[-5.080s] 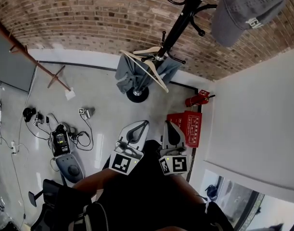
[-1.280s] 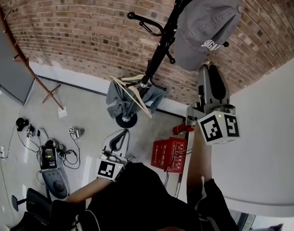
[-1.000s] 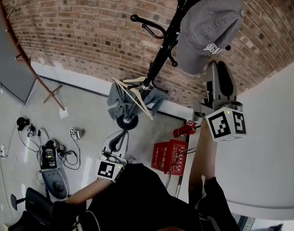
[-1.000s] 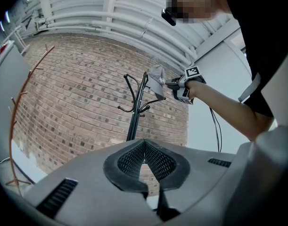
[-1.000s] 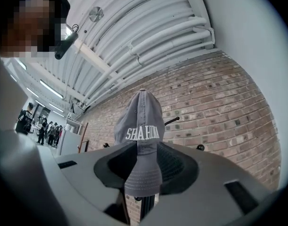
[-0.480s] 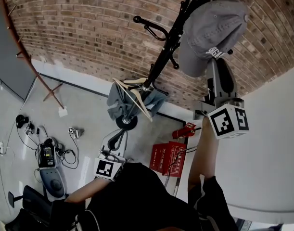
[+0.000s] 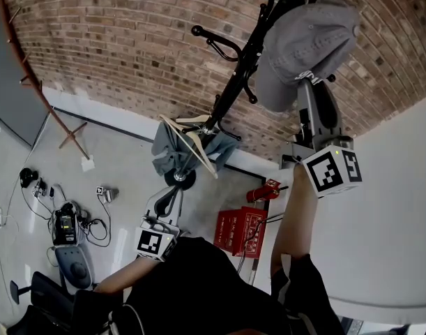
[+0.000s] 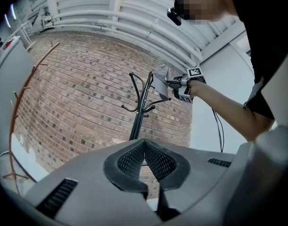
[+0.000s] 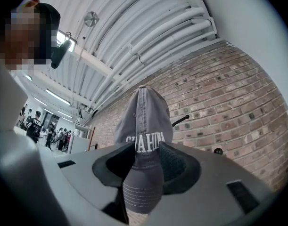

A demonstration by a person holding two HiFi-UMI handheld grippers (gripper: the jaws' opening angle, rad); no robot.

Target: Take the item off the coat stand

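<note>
Cap hangs on coat stand. R gripper jaws just opened wide, brim btwn them, not clamped. L gripper closed, empty.

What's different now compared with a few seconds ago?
The right gripper rose from waist height to the grey cap; its jaws have just been opening, the brim between them. The left gripper stays low and shut; the cap still hangs on the coat stand.
</note>
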